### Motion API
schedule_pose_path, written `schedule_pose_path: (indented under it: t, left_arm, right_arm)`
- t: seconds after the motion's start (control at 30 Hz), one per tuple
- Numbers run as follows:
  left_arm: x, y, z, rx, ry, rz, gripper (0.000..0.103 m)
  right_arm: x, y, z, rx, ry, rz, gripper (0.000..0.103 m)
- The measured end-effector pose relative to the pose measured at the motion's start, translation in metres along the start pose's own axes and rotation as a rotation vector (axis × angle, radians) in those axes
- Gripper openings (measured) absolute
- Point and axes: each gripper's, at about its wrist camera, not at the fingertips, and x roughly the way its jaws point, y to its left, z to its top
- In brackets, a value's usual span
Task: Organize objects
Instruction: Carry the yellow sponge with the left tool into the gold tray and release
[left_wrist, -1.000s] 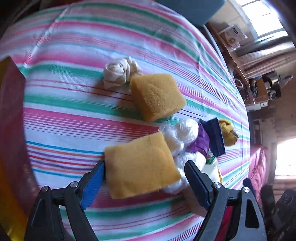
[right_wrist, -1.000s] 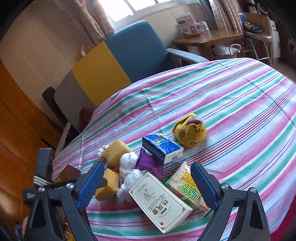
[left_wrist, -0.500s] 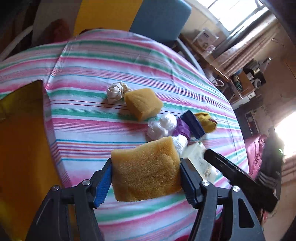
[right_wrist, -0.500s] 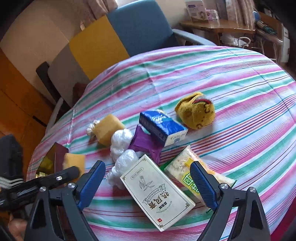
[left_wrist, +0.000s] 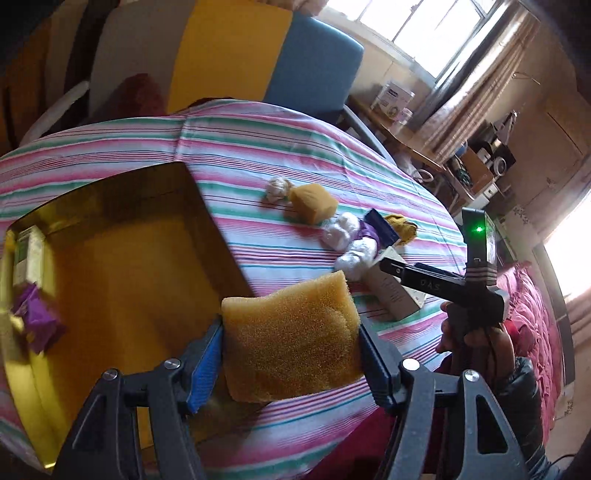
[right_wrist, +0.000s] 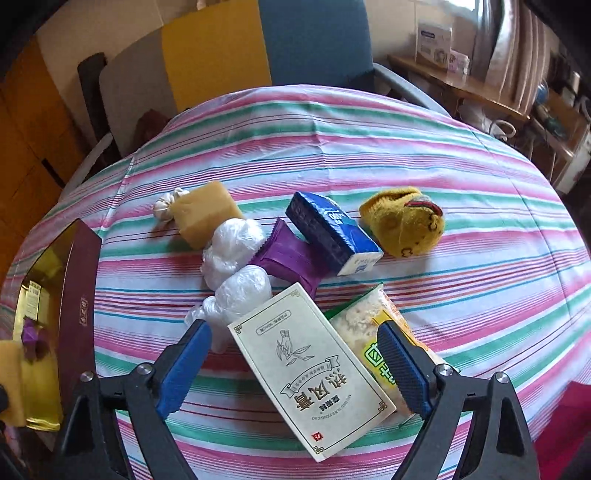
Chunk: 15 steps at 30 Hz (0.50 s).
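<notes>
My left gripper (left_wrist: 291, 328) is shut on a yellow sponge (left_wrist: 291, 354) and holds it above the near right edge of the open gold box (left_wrist: 110, 181). A purple packet (left_wrist: 37, 325) and a small white carton (left_wrist: 29, 254) lie inside that box. My right gripper (right_wrist: 291, 332) hangs over the white flat box with Chinese print (right_wrist: 314, 369). Its jaws are closing with that box between them, and the pads do not touch it. A second sponge (right_wrist: 203, 214) lies farther back on the striped table.
Around the white box lie a snack packet (right_wrist: 354, 317), two white plastic bundles (right_wrist: 236, 243), a purple packet (right_wrist: 288, 254), a blue tissue pack (right_wrist: 332, 232), a yellow plush (right_wrist: 402, 221) and a knotted cloth (right_wrist: 166, 206). A blue and yellow chair (right_wrist: 314, 40) stands behind the table.
My left gripper closed on the sponge, lifted it off the cloth and carried it left to the gold box. My right gripper sank toward the white box and narrowed slightly.
</notes>
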Motion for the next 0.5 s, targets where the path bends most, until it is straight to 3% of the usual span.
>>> schedule_pose_path:
  t: [0.13, 0.2, 0.23, 0.5]
  left_arm:
    - [-0.032, 0.040, -0.017, -0.062, -0.048, 0.062, 0.068]
    - [-0.044, 0.060, -0.025, -0.099, -0.069, 0.100, 0.068]
    - [-0.052, 0.073, -0.031, -0.122, -0.079, 0.121, 0.068]
    - [-0.092, 0.141, -0.075, -0.234, -0.120, 0.247, 0.068]
  right_arm:
    - [0.010, 0.004, -0.004, -0.031, 0.049, -0.056, 0.086]
    - [0.020, 0.004, -0.008, -0.040, 0.095, -0.098, 0.070]
    - [0.022, 0.006, -0.009, -0.051, 0.109, -0.101, 0.052]
    - [0.022, 0.013, -0.010, -0.100, 0.105, -0.109, 0.051]
